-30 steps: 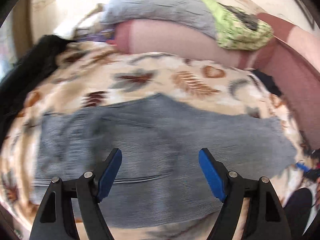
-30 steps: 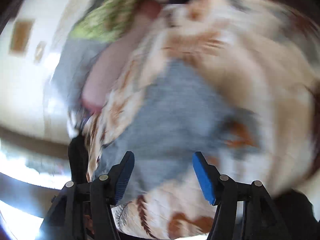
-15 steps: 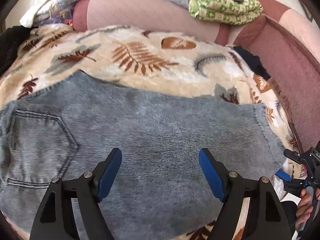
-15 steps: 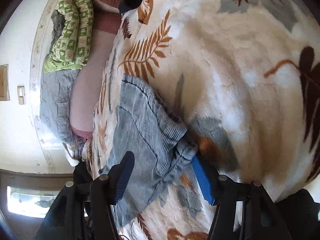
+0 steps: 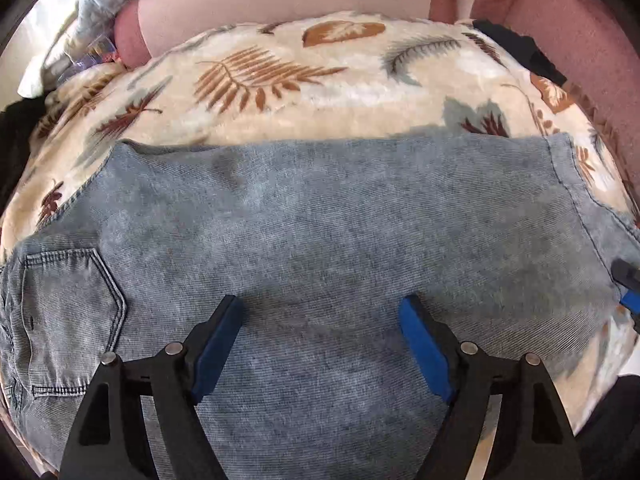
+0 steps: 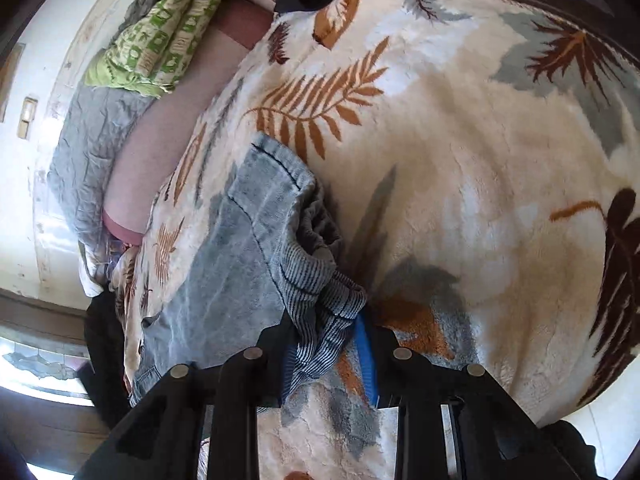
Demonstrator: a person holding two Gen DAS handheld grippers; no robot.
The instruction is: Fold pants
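No brand, label or writing can be read on anything here; the jeans point(image 5: 320, 240) show only stitching, with a back pocket point(image 5: 68, 320) sewn on ahead and to the left of the left gripper point(image 5: 322, 336).

The jeans lie flat across a cream blanket point(image 5: 280, 80) printed with brown and grey leaves, spread out directly beneath and ahead of the left gripper. That gripper hangs over the middle of the denim with its blue pads point(image 5: 218, 344) spread wide and only flat cloth below the gap, nothing pinched.

The left wrist view gives the whole length of the jeans, from the pocket end at the left to the hem at the right, where a blue tip of the right gripper just shows at the frame edge. It also shows a pink cushion point(image 5: 280, 4) beyond the blanket.

The right wrist view shows what that one cannot: the right gripper point(image 6: 328, 360) is closing on the bunched hem of a leg, the ribbed inside of the denim gathered between its blue pads point(image 6: 366, 356) and the cloth rising in folds just ahead of them. Further off to the upper left lie a green patterned cloth point(image 6: 160, 28) and a grey quilt point(image 6: 92, 148), against a pale wall
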